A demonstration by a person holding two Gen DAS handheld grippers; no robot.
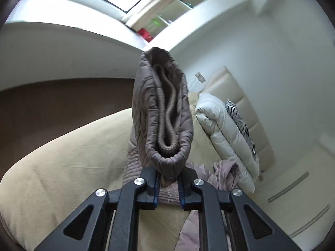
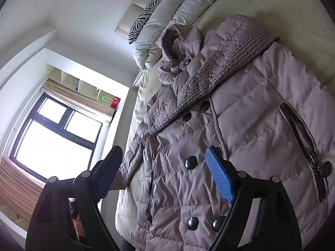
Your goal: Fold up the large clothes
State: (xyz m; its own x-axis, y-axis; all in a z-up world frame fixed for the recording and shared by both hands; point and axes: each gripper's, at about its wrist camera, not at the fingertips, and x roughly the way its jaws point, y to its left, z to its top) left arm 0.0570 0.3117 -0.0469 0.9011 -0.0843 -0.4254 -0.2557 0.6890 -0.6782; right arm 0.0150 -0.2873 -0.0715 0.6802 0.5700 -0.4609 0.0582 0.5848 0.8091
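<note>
While my left tongs [image 1: 168, 185] grip the coat's sleeve cuff [image 1: 164, 113] raised above the bed [image 1: 52, 156], my right tongs [image 2: 167, 175] hover wide apart over the coat [image 2: 240, 125].

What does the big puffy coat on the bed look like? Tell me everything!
The coat is a dusty mauve, quilted puffer of slightly shiny fabric. It lies front-up on the beige bed, with dark round buttons, a ribbed pleated collar, a hood and a dark zipped pocket. The left gripper pinches one sleeve cuff and holds it up. The right gripper hovers open above it.
</note>
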